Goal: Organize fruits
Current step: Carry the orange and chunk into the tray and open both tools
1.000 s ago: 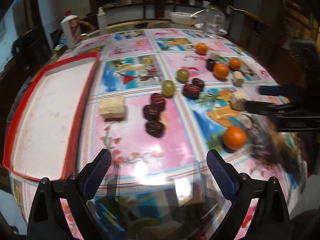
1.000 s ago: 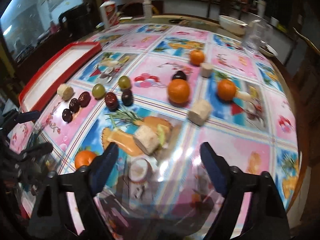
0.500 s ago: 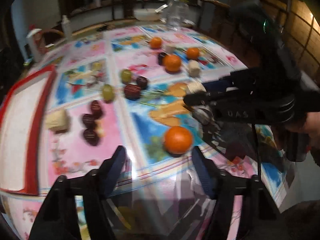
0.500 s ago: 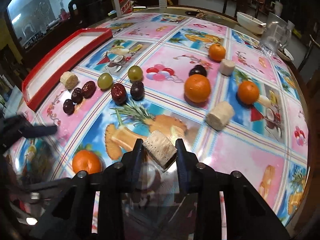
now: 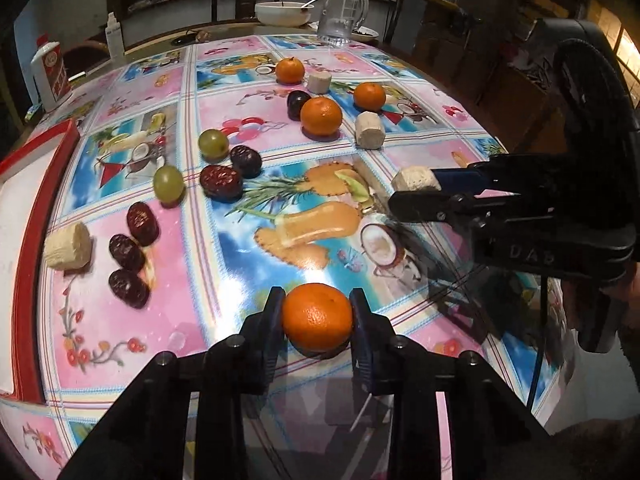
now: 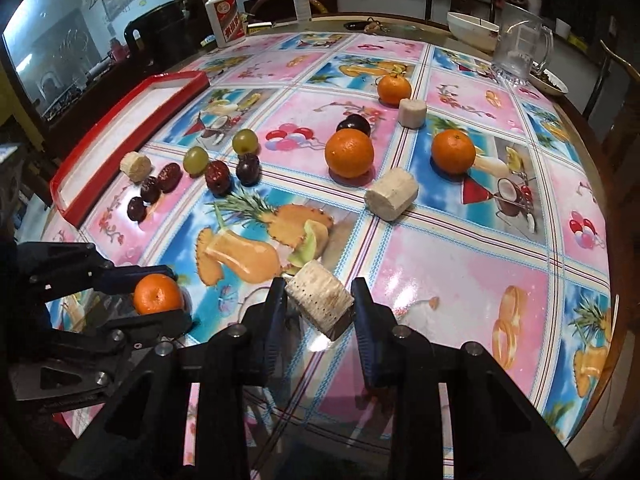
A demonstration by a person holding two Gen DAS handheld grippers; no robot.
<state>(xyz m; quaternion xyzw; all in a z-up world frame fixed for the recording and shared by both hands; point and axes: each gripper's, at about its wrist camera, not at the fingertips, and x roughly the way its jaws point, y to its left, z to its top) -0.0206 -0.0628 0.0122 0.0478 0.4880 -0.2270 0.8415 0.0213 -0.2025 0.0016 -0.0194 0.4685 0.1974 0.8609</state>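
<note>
The left gripper [image 5: 318,316] is clamped on an orange [image 5: 318,317] at lower centre; the right gripper [image 6: 319,304] pinches a pale cane chunk [image 6: 320,305], its long axis tilted. The red tray [image 6: 120,120] lies upper left, nearer the left hand's side.

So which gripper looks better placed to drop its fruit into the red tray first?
Probably the left gripper. It is shut on an orange, and the red tray lies on its side of the table. The right gripper, shut on a pale chunk, sits farther away.
</note>
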